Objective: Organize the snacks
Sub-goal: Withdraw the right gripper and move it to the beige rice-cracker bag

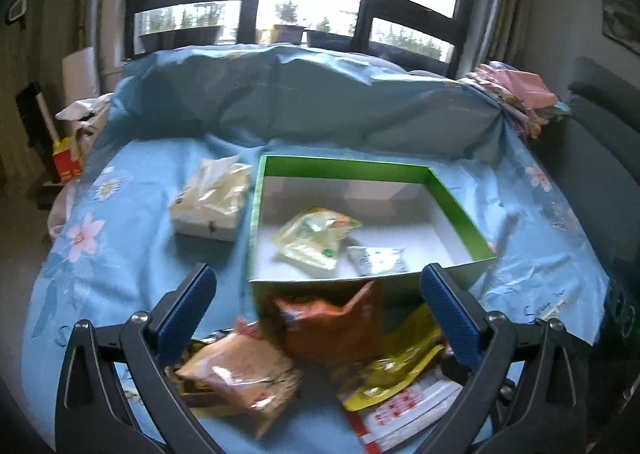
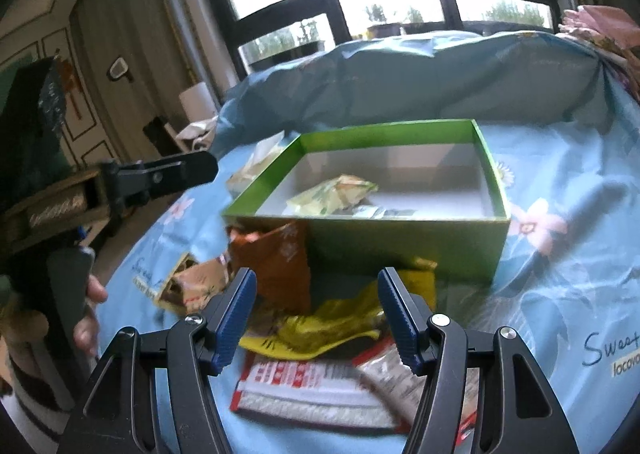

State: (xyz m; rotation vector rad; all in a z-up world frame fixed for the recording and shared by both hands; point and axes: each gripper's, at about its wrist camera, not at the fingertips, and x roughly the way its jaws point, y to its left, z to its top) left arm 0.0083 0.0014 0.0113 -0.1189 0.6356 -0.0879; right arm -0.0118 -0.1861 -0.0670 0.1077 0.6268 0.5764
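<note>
Snack packets (image 2: 316,330) are lying blurred before the green box (image 2: 400,242), labels unreadable. Left claw (image 1: 316,286) and right claw (image 2: 316,290) are hovering spread, gripping nothing.

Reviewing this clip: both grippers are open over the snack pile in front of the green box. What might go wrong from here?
1. The packets overlap: the orange packet leans on the green box wall above the yellow packet, so the right gripper may pinch two or drag neighbours.
2. Both grippers aim at one small pile; the left gripper could collide with the right.
3. Crinkly film might slip from the pads.
</note>
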